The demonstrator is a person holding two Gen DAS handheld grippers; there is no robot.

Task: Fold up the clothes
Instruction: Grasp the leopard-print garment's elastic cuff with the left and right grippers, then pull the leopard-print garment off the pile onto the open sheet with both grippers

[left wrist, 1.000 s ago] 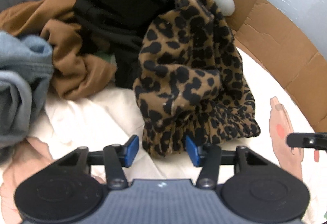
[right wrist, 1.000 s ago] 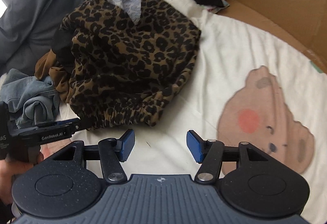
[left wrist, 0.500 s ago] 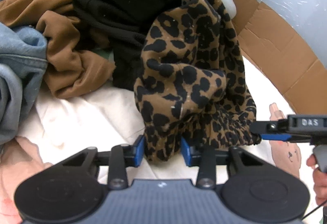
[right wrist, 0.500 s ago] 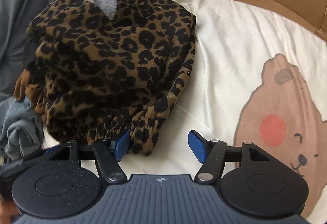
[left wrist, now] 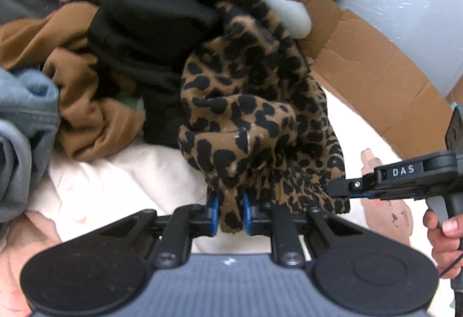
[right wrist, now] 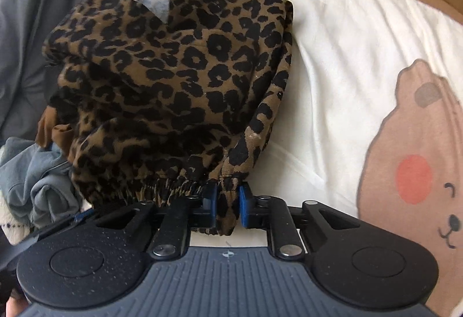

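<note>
Both sets of fingers, left (left wrist: 230,212) and right (right wrist: 227,208), had clenched on leopard-print garment (right wrist: 173,79) hem since earlier; risk: thin pinch slipping, dragging black garment (left wrist: 150,27) along.

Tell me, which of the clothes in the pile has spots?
The leopard-print garment. It is brown with black spots; the tan, black and grey-blue clothes beside it are plain. Both hand-held grippers pinch its gathered hem.
</note>
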